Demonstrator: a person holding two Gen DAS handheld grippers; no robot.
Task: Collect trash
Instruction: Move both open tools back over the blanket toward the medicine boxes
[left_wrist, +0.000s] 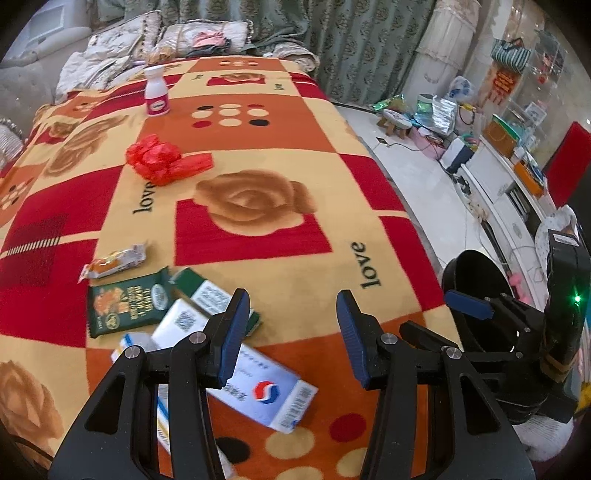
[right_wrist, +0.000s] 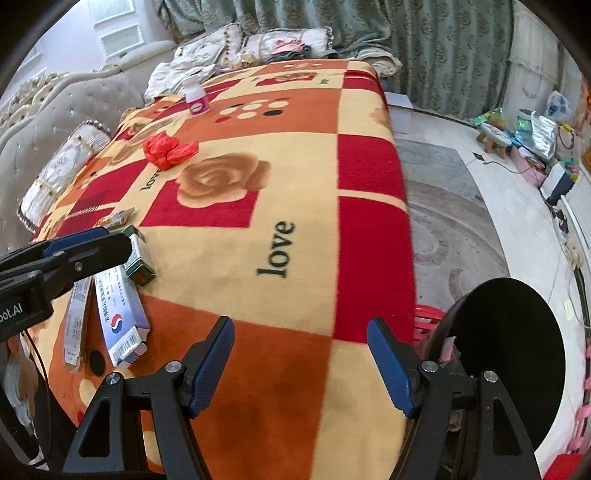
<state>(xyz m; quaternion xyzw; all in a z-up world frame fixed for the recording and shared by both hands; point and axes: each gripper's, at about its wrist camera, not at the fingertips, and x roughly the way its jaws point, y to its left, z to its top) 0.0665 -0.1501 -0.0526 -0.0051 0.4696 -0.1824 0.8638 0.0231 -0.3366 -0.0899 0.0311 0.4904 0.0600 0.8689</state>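
Both tongs were open and empty: left tongs (left_wrist: 291, 332), right tongs (right_wrist: 301, 365). White carton (left_wrist: 258, 384) lay on the bed blanket (left_wrist: 295, 258) under the left tongs' left finger; green wrapper (left_wrist: 125, 301) further left. Black bin (right_wrist: 517, 354) sat right of the right tongs.

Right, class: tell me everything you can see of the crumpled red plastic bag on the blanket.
The red plastic bag is thin, glossy film, scrunched into a wrinkled bunch with a flatter tail trailing to one side. It lies loose on the patterned blanket, beside a printed "love" and near a rose motif. Only the blanket touches it; both grippers are well away from it.
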